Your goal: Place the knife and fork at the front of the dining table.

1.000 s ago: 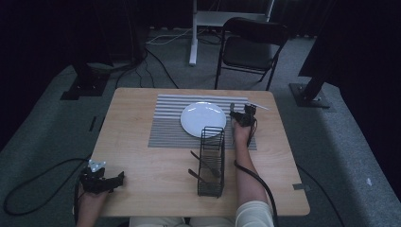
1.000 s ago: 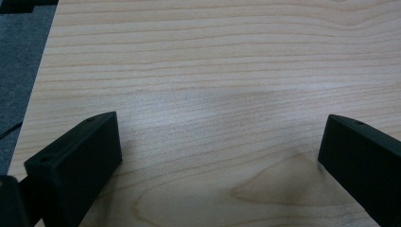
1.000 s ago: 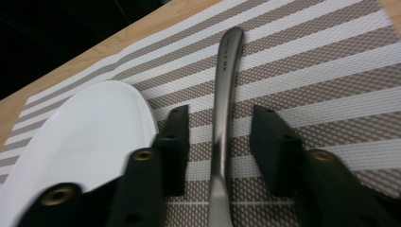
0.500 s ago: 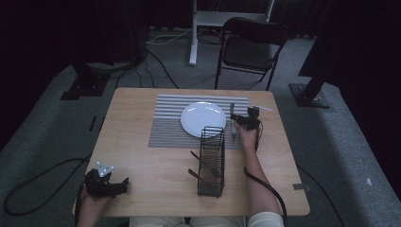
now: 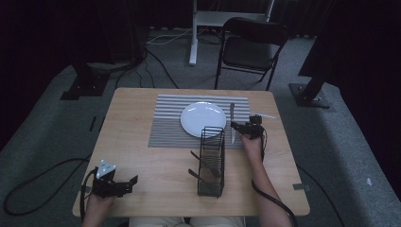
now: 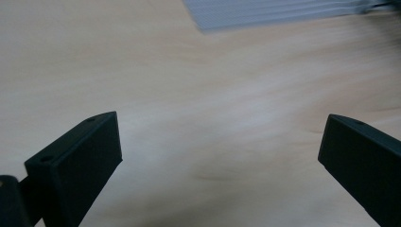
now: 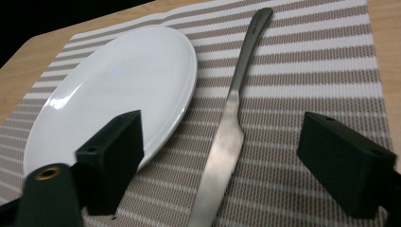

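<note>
A white plate [image 5: 203,119] [image 7: 113,90] sits on the striped placemat [image 5: 165,127] [image 7: 312,71]. A steel knife [image 5: 232,123] [image 7: 227,137] lies flat on the mat just right of the plate, its handle toward the far side. My right gripper [image 5: 238,126] [image 7: 236,165] is open and low over the mat, one jaw on each side of the knife's blade end, not touching it. My left gripper [image 5: 131,181] [image 6: 220,161] stands open over bare wood near the table's front left corner, holding nothing.
A black wire caddy [image 5: 211,161] stands in front of the plate, with dark utensil handles poking out of its left side. A thin pale item [image 5: 265,115] lies by the mat's right edge. A folding chair [image 5: 253,47] stands beyond the table. The placemat corner [image 6: 265,12] is blurred.
My right gripper has drawn back a little toward the front edge, with the knife lying on the mat. My left gripper has shifted slightly to the right.
</note>
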Tool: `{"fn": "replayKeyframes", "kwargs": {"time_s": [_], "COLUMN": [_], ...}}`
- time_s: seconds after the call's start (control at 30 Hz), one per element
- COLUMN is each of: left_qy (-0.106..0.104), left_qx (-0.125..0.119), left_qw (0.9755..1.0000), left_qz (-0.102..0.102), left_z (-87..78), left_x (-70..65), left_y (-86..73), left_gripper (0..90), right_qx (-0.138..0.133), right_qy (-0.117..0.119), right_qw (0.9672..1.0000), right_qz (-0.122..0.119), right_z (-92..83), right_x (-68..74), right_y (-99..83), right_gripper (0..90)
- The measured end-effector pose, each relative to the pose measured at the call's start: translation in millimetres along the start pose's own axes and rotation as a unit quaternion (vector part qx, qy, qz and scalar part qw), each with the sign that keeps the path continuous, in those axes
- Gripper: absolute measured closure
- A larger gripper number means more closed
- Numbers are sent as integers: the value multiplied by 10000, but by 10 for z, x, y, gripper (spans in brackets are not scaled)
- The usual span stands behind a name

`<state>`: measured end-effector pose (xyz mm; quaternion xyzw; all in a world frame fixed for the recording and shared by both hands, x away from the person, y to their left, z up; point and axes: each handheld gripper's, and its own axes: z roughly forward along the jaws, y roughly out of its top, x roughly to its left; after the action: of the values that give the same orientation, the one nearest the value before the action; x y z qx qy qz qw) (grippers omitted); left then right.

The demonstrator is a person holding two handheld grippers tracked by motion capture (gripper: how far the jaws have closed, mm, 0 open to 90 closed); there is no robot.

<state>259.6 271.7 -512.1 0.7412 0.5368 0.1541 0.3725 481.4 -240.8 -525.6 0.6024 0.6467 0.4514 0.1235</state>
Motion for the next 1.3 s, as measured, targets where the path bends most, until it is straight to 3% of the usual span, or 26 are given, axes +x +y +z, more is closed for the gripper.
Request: {"fn": "replayKeyframes", "kwargs": {"time_s": [0.07,0.13,0.33,0.47,0.67,0.87,1.07,1.3], "left_qy": [-312,-465,-985,-1104,-1175,-1292,-1362,-1513], "left_qx": [116,210,177,57,-118,-285,-382,-471], "left_qw": [9993,9979,9931,9913,9880,9860,9840,9789], "left_qz": [182,389,611,714,998,1015,1083,1287], "left_z": [24,59,108,120,152,204,263,338], "left_x": [-72,-158,-355,-459,-626,-732,-835,-992], "left_y": [24,46,149,250,412,584,722,897], "left_gripper": [2,2,2,2,2,2,2,3], "right_qx": [-10,-42,18,97,109,76,30,1], "right_qy": [53,46,97,86,187,193,226,275], "right_qw": [10000,9999,9995,9987,9983,9968,9969,9968], "right_qz": [-73,-146,-310,-502,-549,-772,-748,-745], "right_z": [-61,-103,-237,-323,-503,-710,-911,-1156], "right_x": [1,1,-11,-5,-32,-20,-34,-81], "right_y": [-63,-116,-285,-388,-581,-730,-891,-1069], "right_gripper": [127,127,128,128,127,137,127,125]}}
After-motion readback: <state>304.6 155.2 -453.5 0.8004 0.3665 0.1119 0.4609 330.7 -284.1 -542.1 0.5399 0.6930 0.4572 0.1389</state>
